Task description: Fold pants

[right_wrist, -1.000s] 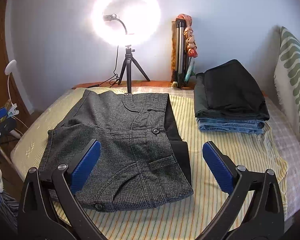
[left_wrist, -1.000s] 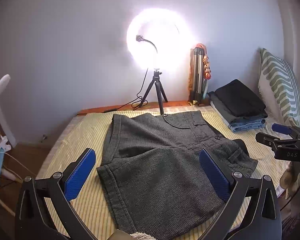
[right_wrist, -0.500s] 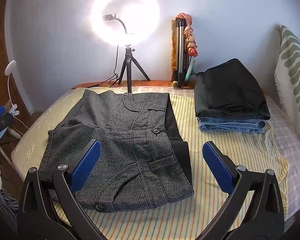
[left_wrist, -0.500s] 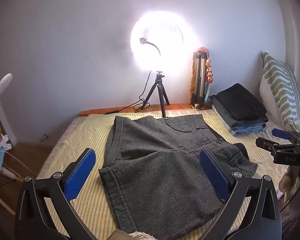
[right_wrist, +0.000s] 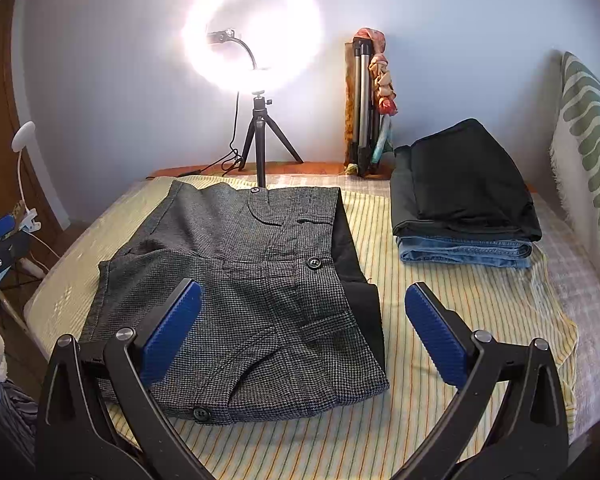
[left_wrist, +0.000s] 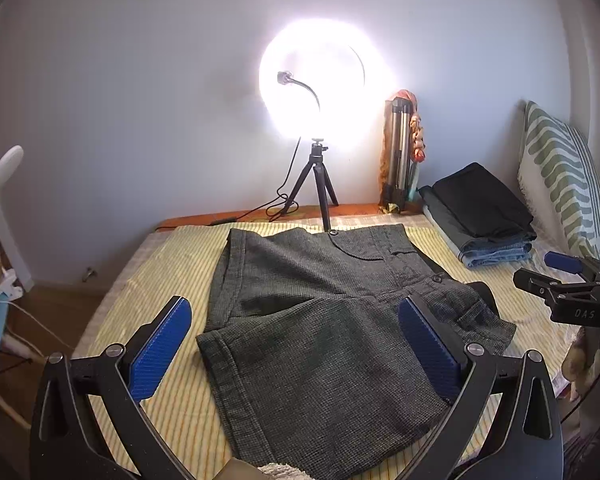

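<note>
Yellow-striped cloth covered the bed [right_wrist: 440, 420], the largest thing before you, and on it the grey houndstooth pants [right_wrist: 236, 300] lay folded over on themselves, flat on the cloth, with a black lining showing along their right edge. To the right of the pants, well apart from them, stood a stack of folded clothes [right_wrist: 464, 196], a black garment on top of blue jeans. Further right of the pants a green-and-white patterned pillow [right_wrist: 588, 128] leaned at the bed's edge. Behind the pants a lit ring light [right_wrist: 254, 32] rose on a small tripod [right_wrist: 260, 140], one leg ending just at the waistband, and a folded metal tripod [right_wrist: 364, 108] stood against the wall to its right. You held your right gripper [right_wrist: 302, 328] above the near part of the pants, its blue pads spread wide and touching nothing. Your left gripper [left_wrist: 294, 344] hung over the pants' near left part, jaws likewise wide apart and holding nothing.
</note>
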